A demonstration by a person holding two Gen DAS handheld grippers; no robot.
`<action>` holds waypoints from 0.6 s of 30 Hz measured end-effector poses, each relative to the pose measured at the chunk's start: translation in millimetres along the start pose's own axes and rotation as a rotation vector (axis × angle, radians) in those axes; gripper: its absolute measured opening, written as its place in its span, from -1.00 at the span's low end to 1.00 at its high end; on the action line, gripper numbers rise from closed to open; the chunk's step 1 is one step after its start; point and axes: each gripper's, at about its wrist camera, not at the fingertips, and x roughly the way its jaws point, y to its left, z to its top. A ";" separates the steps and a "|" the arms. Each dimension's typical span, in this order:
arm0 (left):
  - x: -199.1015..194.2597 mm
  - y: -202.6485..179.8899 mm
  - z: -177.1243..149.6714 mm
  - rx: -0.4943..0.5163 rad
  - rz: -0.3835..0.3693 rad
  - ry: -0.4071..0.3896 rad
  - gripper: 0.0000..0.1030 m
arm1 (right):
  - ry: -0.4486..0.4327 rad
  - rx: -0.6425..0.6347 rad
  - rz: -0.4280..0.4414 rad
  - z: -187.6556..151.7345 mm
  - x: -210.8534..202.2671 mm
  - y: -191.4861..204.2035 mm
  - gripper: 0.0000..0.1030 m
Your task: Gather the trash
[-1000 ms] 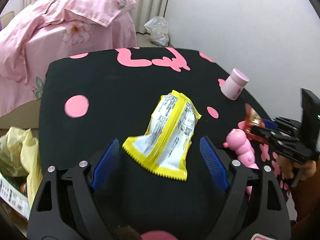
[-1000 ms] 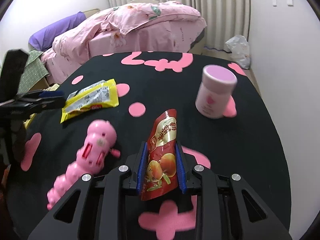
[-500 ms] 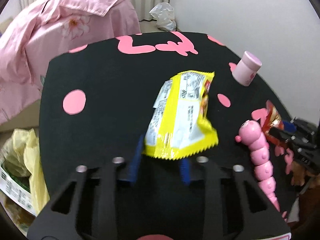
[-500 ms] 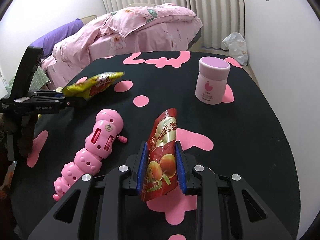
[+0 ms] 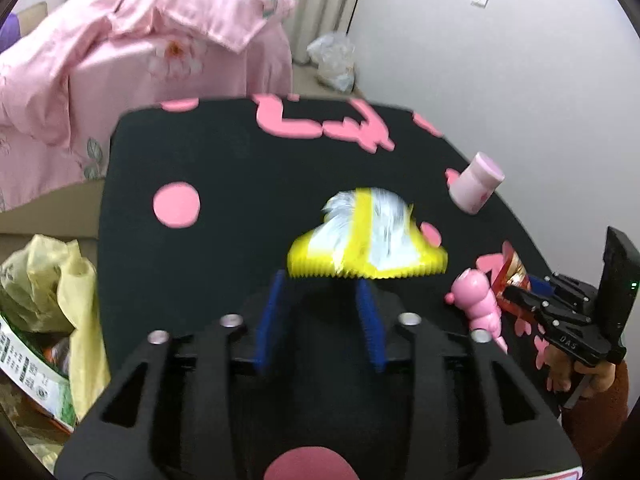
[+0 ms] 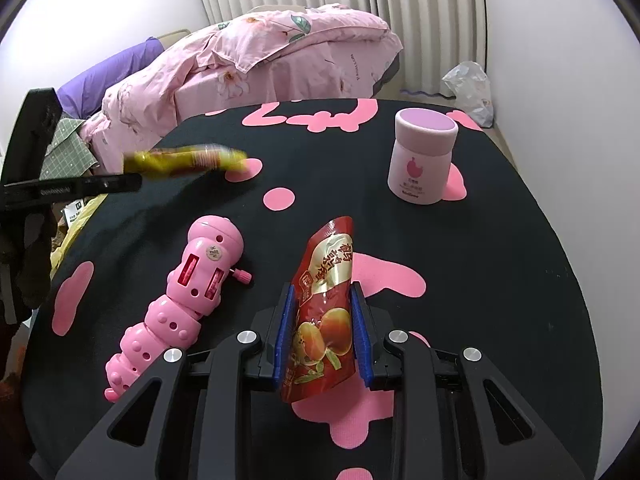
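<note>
The right gripper point(image 6: 323, 336) has its blue fingers point(image 6: 285, 332) pressed against both sides of a red snack pouch point(image 6: 326, 312), which stands upright between them above the black bench point(image 6: 500, 264) with its pink shapes. Taking that pouch as the landmark: just to its left a pink caterpillar toy point(image 6: 180, 304) lies on the bench, head pointing away from the camera. Beyond the pouch and to its right a pink jar point(image 6: 423, 160) stands upright near the far bench edge. Far to the pouch's left, the left gripper point(image 6: 116, 182) reaches in from the side, carrying a motion-blurred yellow snack wrapper point(image 6: 184, 159) lifted off the bench.

Seen from the left wrist, the left gripper point(image 5: 323, 300) has its blue fingers point(image 5: 269, 316) drawn in towards each other, pinching the lower serrated edge of the yellow snack wrapper point(image 5: 368, 240), which is blurred. To the wrapper's right are the toy point(image 5: 478, 300), the pouch point(image 5: 510, 270) in the right gripper point(image 5: 516, 292), and the jar point(image 5: 476, 188). To the wrapper's lower left, beside the bench, sits a yellow trash bag point(image 5: 48, 280). Behind the bench is a bed with pink floral bedding point(image 5: 140, 60)
</note>
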 end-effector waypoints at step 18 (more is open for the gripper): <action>-25.8 -21.4 -24.3 0.218 -0.115 0.073 0.16 | 0.003 -0.007 -0.007 0.5 0.2 0.9 -0.48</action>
